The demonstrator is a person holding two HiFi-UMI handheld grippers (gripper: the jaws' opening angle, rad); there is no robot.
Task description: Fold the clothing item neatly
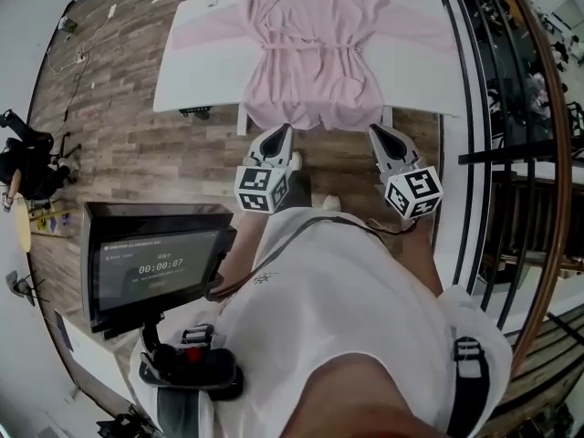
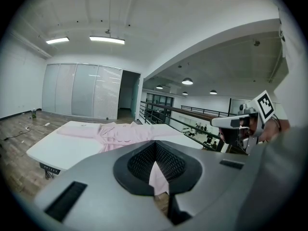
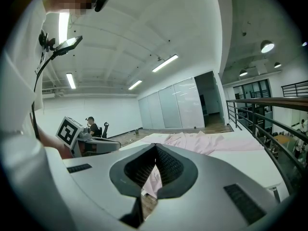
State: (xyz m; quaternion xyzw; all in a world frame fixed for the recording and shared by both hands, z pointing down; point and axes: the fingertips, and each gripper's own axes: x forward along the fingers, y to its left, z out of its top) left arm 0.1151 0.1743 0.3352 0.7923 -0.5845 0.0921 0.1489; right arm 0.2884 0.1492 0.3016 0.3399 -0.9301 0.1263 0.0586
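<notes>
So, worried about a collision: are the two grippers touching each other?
Apart. The head view shows wooden floor plainly between the left gripper and the right gripper.

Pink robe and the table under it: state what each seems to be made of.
Pink robe: thin soft cloth, possibly light cotton; it lies limp with soft creases. Table: smooth matte white top, likely laminate or painted board; flat, no grain showing.
</notes>
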